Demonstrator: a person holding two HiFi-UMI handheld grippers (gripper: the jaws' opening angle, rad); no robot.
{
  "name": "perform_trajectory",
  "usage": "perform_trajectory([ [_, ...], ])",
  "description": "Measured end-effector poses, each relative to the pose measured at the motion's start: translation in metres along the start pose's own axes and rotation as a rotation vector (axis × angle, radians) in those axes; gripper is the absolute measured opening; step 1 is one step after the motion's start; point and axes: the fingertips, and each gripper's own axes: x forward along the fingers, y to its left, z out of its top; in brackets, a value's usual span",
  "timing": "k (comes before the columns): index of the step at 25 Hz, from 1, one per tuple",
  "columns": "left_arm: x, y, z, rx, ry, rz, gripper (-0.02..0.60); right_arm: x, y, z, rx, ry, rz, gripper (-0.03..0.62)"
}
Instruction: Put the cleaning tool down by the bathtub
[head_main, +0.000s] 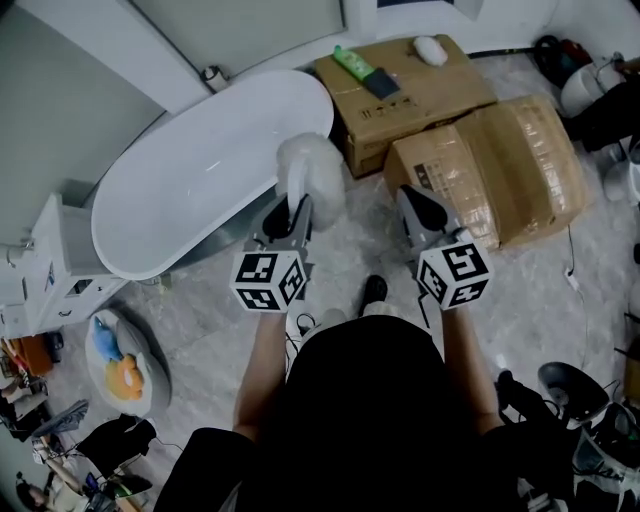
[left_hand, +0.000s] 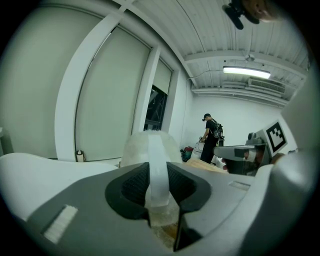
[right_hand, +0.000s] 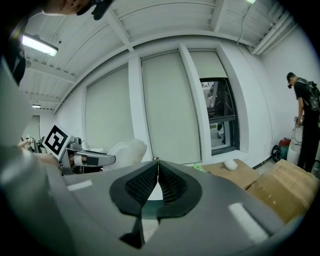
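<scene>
My left gripper (head_main: 297, 207) is shut on the pale handle of a white fluffy cleaning tool (head_main: 310, 172), whose head stands above the jaws. In the left gripper view the handle (left_hand: 159, 172) is pinched between the black pads and the fluffy head (left_hand: 150, 145) rises just beyond them. The tool hangs over the near right end of the white bathtub (head_main: 190, 175). My right gripper (head_main: 420, 208) is shut with nothing in it, its tips meeting in the right gripper view (right_hand: 157, 161). It hovers over the floor beside the cardboard boxes.
Two cardboard boxes (head_main: 480, 160) stand right of the tub, the far one bearing a green bottle (head_main: 352, 62) and a white object (head_main: 430, 48). A white cabinet (head_main: 50, 270) is at the left. Bags and gear lie around the floor. A person (left_hand: 210, 137) stands far off.
</scene>
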Motion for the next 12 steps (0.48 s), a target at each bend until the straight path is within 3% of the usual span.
perform_trajectory([
  [12, 0.060, -0.030, -0.010, -0.006, 0.062, 0.020, 0.092, 0.011, -0.049, 0.003, 0.012, 0.011, 0.056, 0.008],
])
